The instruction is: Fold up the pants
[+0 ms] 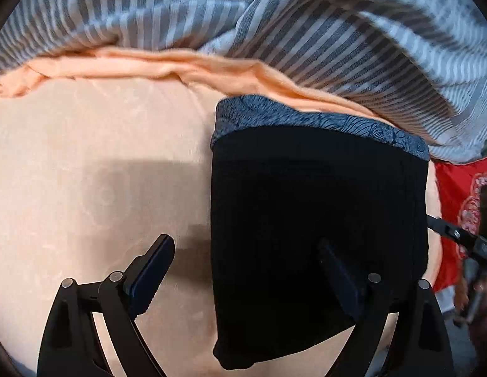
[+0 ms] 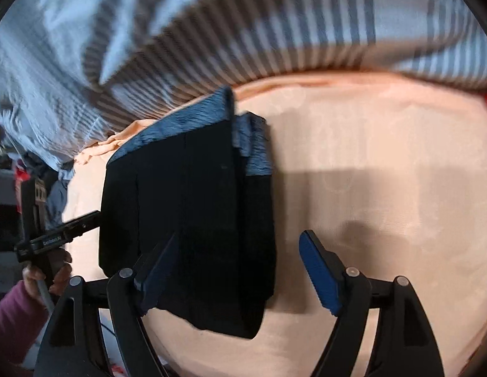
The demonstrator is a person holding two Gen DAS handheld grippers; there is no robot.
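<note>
Bright light, hard shadows, blurred fisheye edges

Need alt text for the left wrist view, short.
Folded black pants with a blue patterned waistband lie on a peach bedsheet. The open left hand-held gripper hangs above their left edge. A striped blanket is bunched behind.

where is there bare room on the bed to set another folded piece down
Bare peach sheet lies on the left gripper side of the black pants, up to the striped blanket. Crowded: the blanket edge and the red cloth.
</note>
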